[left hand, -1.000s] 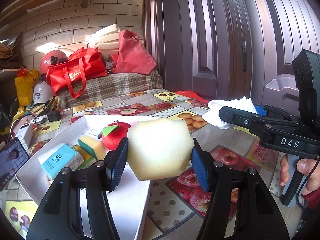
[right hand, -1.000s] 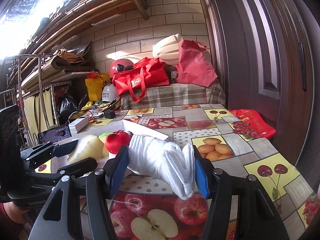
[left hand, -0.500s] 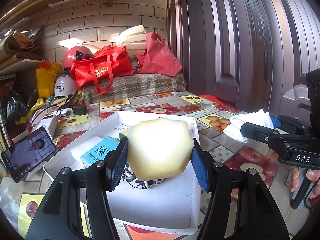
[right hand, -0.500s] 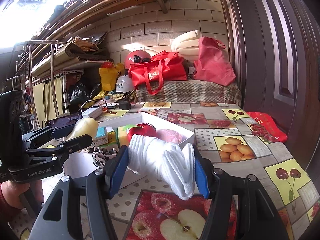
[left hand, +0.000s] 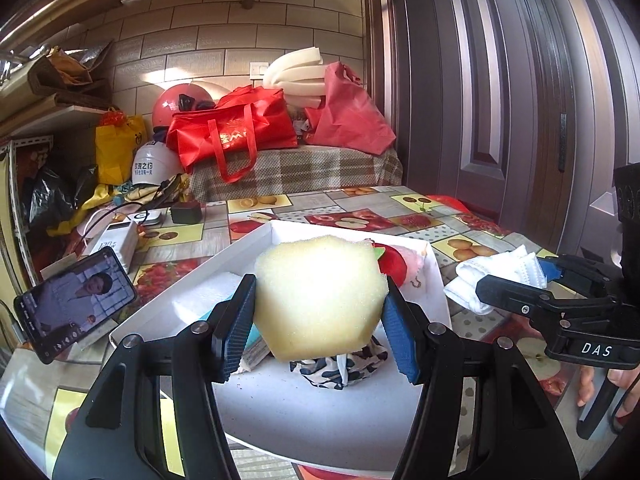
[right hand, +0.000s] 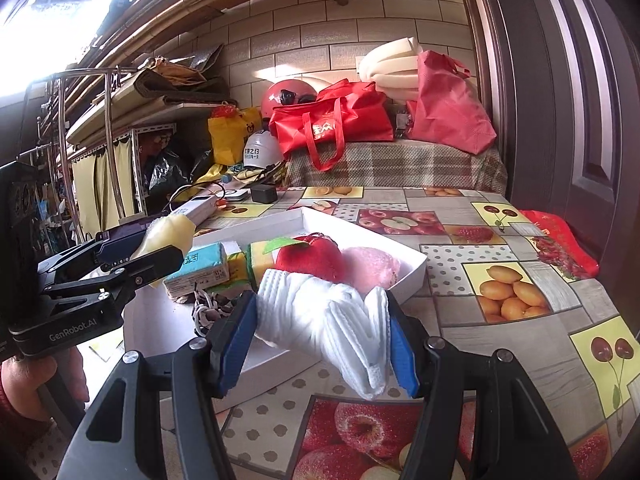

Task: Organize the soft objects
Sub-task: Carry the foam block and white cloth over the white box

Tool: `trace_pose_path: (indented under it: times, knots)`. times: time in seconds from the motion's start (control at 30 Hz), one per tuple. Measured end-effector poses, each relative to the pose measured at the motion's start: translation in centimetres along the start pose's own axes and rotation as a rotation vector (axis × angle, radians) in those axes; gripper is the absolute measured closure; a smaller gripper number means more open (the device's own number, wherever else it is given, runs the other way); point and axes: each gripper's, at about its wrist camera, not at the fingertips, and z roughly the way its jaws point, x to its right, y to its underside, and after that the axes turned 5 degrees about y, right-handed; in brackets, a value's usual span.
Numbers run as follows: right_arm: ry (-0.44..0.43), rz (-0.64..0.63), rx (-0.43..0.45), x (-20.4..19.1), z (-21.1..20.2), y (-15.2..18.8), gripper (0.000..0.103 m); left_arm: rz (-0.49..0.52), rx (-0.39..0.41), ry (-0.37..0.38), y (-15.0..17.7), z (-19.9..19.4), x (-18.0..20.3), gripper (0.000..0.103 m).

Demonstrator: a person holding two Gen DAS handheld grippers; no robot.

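Several soft things already lie in the white box (right hand: 416, 268). My left tool (left hand: 318, 322) pinches the yellow sponge (left hand: 320, 298) over it; my right tool (right hand: 322, 338) grips white cloth (right hand: 324, 320) at its near edge; both await dropping.

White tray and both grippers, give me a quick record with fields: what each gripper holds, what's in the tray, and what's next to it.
left gripper: shut on yellow sponge, over the white tray
right gripper: shut on white folded cloth, at the tray's near edge
tray contents: red plush apple, pink soft item, teal tissue pack, black-and-white patterned cloth
beside tray: phone, propped up with its screen lit
surface: fruit-print tablecloth
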Motion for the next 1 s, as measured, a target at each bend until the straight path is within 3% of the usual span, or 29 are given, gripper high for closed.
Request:
trace_pose_path:
  times: [0.47, 1.0]
  knots:
    - [-0.055, -0.023, -0.052, -2.2, 5.1, -1.7, 0.042, -0.052, -0.038, -0.055, -0.7, 3.0, -2.9, 0.043]
    - [-0.035, -0.018, -0.084, -3.0, 9.9, -3.6, 0.042, -0.109, -0.074, -0.071, -1.4, 5.7, -5.0, 0.043]
